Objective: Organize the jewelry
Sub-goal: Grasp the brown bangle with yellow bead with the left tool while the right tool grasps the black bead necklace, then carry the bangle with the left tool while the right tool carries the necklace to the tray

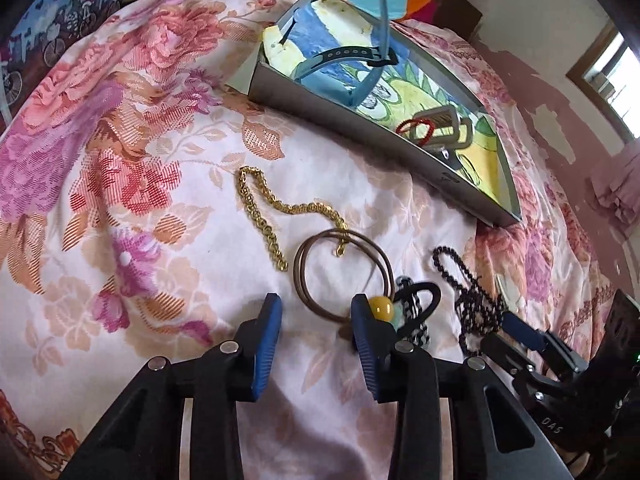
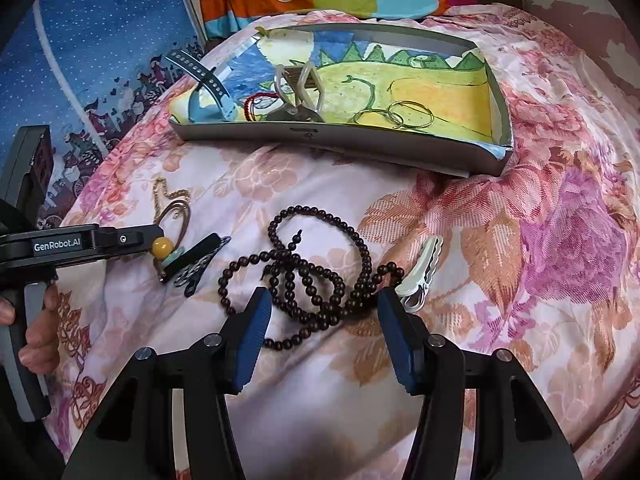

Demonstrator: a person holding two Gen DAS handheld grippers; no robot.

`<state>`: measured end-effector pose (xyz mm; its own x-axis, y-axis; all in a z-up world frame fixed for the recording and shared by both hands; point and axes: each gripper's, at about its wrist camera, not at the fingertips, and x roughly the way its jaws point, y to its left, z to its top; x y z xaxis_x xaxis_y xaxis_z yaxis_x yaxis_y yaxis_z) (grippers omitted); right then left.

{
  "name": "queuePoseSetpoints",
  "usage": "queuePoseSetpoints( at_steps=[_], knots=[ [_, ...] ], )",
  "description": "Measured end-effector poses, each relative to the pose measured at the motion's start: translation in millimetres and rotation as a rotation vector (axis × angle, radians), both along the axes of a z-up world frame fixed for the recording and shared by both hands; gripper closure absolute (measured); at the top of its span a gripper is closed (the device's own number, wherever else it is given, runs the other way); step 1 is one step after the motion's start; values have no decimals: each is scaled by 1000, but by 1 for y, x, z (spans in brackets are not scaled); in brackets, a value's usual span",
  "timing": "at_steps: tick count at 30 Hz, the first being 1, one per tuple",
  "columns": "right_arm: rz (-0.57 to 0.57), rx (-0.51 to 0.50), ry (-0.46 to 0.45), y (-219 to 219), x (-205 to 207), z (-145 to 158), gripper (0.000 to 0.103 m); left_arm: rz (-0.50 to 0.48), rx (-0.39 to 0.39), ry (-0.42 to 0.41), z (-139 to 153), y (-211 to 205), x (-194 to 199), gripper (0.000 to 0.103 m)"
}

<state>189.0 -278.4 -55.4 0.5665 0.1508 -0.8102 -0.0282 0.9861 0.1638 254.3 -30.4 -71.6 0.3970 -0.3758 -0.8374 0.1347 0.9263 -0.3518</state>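
On the floral bedspread lie a gold chain (image 1: 312, 207), two brown hoops (image 1: 298, 276), a yellow bead piece (image 1: 380, 306) and a black-and-white hair clip (image 1: 416, 312). My left gripper (image 1: 316, 304) stands open around the hoops' near edge, and the yellow bead sits just outside its right finger. A tangled dark bead necklace (image 2: 316, 280) lies between the fingers of my right gripper (image 2: 324, 300), which is open; its pads do not squeeze the beads. A white clip (image 2: 420, 276) rests just beyond the right finger.
A grey tray (image 2: 300, 136) lined with a drawing stands farther back and holds a blue watch strap (image 2: 208, 76), a red cord (image 2: 256, 104), clear clips and gold rings (image 2: 400, 114). A person's hand (image 2: 40, 328) grips the left tool. Pillows lie behind the tray.
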Motion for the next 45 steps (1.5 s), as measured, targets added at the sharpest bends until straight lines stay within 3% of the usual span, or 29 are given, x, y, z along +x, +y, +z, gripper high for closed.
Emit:
queuePoseSetpoints(
  at_steps=[5,7,10,11,15,31,45],
  knots=[
    [-15,-32,11,2,3,-5,65,26,-15,27,-4,-3,8,69],
    [-20,-34,9,2,2,-5,77,27,2,29,-6,-5,9,69],
    [-19,-24,8,1,0,-6,86,28,62,15,-6,-9,8,86],
    [-18,-19,5,1,-1,-6,87,29,71,16,-8,-10,8,94],
    [0,-1,-3,2,-8,-4,89,43,37,33,-10,-7,7,99],
    [53,31,-72,6,-38,11,98,50,-9,19,-2,8,-23,100],
    [80,34,-192,6,-48,50,98,30,14,-84,26,13,-40,100]
  ],
)
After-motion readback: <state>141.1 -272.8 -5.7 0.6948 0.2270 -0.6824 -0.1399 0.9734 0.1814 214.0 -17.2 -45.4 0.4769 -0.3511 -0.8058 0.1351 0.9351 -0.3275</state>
